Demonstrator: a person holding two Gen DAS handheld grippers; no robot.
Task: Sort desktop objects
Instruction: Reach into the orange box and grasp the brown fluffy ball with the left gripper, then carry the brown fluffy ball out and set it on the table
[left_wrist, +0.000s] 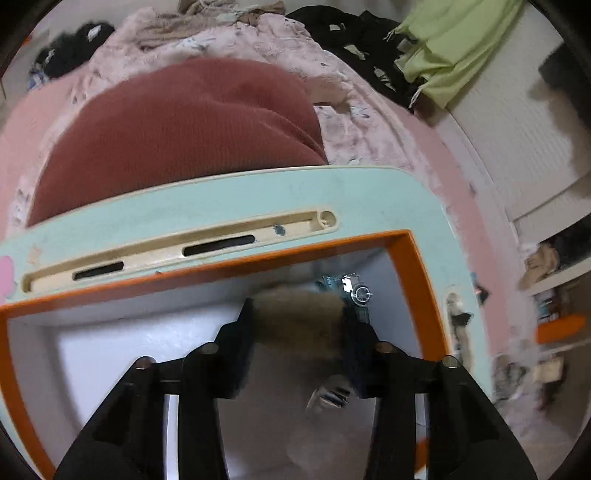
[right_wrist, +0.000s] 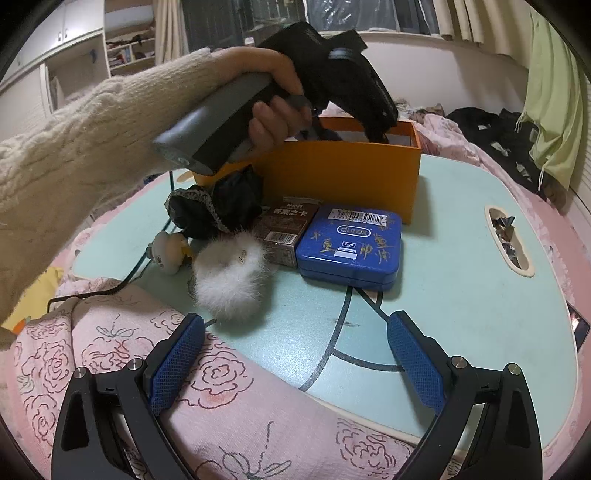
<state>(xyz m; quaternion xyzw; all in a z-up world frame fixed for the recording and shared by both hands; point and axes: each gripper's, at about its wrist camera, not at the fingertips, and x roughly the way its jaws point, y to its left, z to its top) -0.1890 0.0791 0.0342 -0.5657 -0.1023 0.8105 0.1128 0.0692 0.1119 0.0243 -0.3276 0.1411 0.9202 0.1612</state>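
The left hand-held gripper (left_wrist: 297, 325) hangs over the open orange box (left_wrist: 406, 240), pointing steeply down into it. A brownish fluffy thing (left_wrist: 299, 317) sits between its two fingers, which appear to press on it from either side, though that view is blurred. Farther down in the white inside of the box lie a small metal-and-teal object (left_wrist: 354, 290) and a dark, striped item (left_wrist: 330, 395) I cannot make out.

In the right wrist view a person's hand (right_wrist: 273, 96) in a cream knitted sleeve (right_wrist: 85, 147) grips the left tool's handle above the box, which stands at the far side of the pale blue counter (right_wrist: 461, 266). Just in front of the box lie a blue tin (right_wrist: 351, 245) and, touching its left side, a brown card box (right_wrist: 284, 230). To the left of these are a black bundle of fabric (right_wrist: 221, 206), a white fluffy scrunchie (right_wrist: 231, 277) and a small cream figure (right_wrist: 168, 251).

The right hand-held gripper (right_wrist: 295, 363) is near the counter's close edge, its blue pads wide apart with nothing between them, above a pink rose-print cover (right_wrist: 166, 387).
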